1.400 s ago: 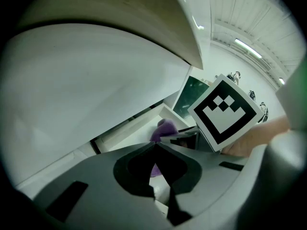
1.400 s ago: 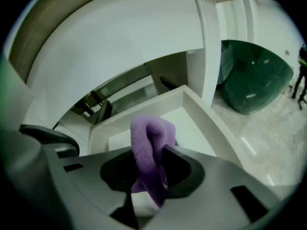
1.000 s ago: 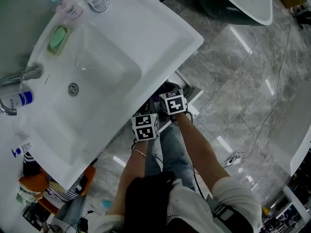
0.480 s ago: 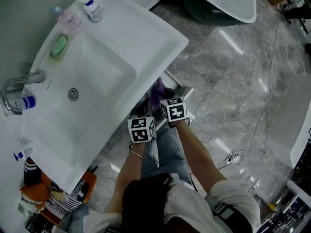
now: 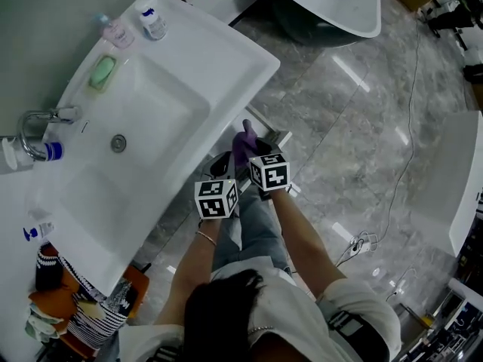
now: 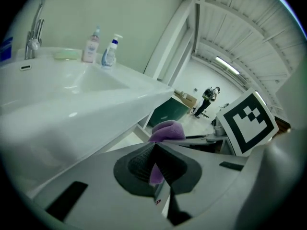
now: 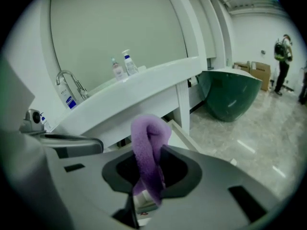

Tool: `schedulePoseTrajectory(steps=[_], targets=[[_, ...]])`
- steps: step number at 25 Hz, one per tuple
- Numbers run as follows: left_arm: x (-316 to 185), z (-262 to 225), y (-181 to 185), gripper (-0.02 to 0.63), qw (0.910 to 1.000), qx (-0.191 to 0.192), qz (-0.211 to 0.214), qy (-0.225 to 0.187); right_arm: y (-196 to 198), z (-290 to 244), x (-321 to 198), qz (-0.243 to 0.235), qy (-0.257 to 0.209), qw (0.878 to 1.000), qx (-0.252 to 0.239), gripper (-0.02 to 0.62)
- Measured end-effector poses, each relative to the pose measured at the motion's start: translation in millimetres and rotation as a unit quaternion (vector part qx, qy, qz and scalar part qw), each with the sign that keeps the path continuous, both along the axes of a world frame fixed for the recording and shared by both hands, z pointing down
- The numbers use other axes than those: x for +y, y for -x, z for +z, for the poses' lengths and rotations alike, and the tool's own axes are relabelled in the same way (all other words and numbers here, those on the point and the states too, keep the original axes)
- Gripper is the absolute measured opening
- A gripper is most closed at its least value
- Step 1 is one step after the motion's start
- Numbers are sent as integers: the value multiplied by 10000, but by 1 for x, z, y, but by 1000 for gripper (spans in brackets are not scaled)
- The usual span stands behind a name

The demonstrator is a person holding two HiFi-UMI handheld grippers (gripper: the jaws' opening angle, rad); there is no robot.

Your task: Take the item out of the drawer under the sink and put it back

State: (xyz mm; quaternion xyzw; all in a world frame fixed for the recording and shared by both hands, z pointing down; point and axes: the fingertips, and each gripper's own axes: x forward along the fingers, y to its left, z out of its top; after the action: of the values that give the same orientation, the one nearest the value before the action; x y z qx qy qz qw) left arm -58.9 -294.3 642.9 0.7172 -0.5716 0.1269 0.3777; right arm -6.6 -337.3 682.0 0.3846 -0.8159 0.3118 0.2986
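Left gripper (image 6: 154, 146) and right gripper (image 7: 152, 152) each stand nearly closed, pinching one purple cloth (image 7: 147, 135) between them, held clear above the white drawer (image 5: 270, 129), just off the sink (image 5: 226, 59) front edge.

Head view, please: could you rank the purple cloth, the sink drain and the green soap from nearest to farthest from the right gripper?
1. The purple cloth: clamped in the fingers of the right gripper, at its tip.
2. The sink drain: in the middle of the basin, off to the left.
3. The green soap: on the far rim, upper left.
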Motion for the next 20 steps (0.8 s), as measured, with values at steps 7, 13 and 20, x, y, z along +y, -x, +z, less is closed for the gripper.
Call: schedulePoseTrajectory(steps=[7,13,20], targets=[[10,-39,3,3,9994,-31,-9,-331,-5,-49,11,33,-425,9991,-69,95],[22,-65,11,3,9986,-108,2,-513,-6,-90,26,40,-836,9964,-120,95],[32,-96,17,3,9962,-252,28,-836,-7,-131,43,78,-1276,9916,-188,95]])
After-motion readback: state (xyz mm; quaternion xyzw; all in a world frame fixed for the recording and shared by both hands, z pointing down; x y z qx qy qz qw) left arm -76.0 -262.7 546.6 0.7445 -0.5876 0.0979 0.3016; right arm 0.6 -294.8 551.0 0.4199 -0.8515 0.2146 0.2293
